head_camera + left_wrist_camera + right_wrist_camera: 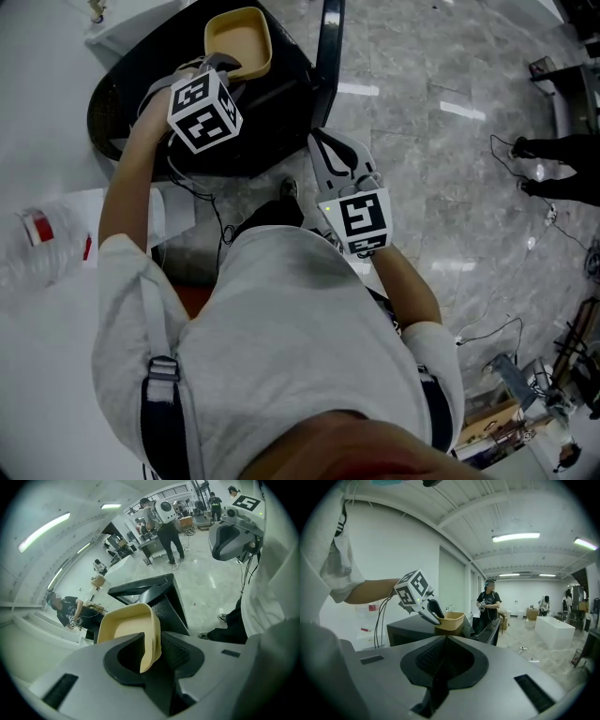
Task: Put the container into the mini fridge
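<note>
My left gripper (225,67) is shut on the near rim of a tan, open container (240,39). It holds the container tilted over the top of the black mini fridge (281,112). In the left gripper view the container's wall (133,632) stands pinched between the two jaws, with the fridge (161,595) below it. The fridge door (328,47) stands open at the right. My right gripper (330,155) hovers beside the fridge, shut and empty. From the right gripper view I see the left gripper (435,611) holding the container (451,620) above the fridge (410,629).
A clear plastic bottle (37,244) with a red label lies on the white table at the left. Grey marble floor with cables (539,225) spreads to the right. Several people stand in the background, one (489,603) beyond the fridge.
</note>
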Motion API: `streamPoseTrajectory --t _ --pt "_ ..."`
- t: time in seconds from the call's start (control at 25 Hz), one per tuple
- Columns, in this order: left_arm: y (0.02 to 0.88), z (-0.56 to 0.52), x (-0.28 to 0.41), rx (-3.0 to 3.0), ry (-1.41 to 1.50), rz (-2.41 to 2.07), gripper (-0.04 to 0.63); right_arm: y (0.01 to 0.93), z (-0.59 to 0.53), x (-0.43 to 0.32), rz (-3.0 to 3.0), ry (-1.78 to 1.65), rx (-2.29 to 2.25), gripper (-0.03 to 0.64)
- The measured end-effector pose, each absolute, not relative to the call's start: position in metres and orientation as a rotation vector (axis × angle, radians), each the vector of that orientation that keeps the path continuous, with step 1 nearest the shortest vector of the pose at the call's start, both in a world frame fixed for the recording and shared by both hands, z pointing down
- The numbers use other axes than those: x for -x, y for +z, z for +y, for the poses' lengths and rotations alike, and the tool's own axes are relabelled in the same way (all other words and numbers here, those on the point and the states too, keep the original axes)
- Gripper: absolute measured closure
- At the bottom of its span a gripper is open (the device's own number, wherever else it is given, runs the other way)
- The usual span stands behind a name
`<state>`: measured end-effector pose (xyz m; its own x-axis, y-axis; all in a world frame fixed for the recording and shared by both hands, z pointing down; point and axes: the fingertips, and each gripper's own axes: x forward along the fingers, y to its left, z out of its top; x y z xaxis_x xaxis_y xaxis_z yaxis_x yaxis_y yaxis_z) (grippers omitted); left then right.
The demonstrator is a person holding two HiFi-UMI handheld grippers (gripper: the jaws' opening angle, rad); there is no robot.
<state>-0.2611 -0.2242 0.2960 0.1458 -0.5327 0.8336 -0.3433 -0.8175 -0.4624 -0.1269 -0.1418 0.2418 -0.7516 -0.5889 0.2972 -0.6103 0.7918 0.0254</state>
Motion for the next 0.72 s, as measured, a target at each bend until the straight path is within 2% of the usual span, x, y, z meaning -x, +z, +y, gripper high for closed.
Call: streamPoseTrajectory --t 0.28,0.4,0.72 --pt "0.298 -0.229 0.261 2.245 -1.765 0.87 0.495 0.246 -0.143 0.119 -2.68 0.126 -0.943 0.577" --pt "0.299 -0.227 0.258 2.23 -1.779 0.876 0.542 0.247 -0.14 0.117 -2.679 0.13 -0.939 0.577" --pt "0.297 -0.218 0.253 2.196 -1.765 0.94 0.551 0.247 -0.13 0.11 -2.678 0.123 -0.915 0.577"
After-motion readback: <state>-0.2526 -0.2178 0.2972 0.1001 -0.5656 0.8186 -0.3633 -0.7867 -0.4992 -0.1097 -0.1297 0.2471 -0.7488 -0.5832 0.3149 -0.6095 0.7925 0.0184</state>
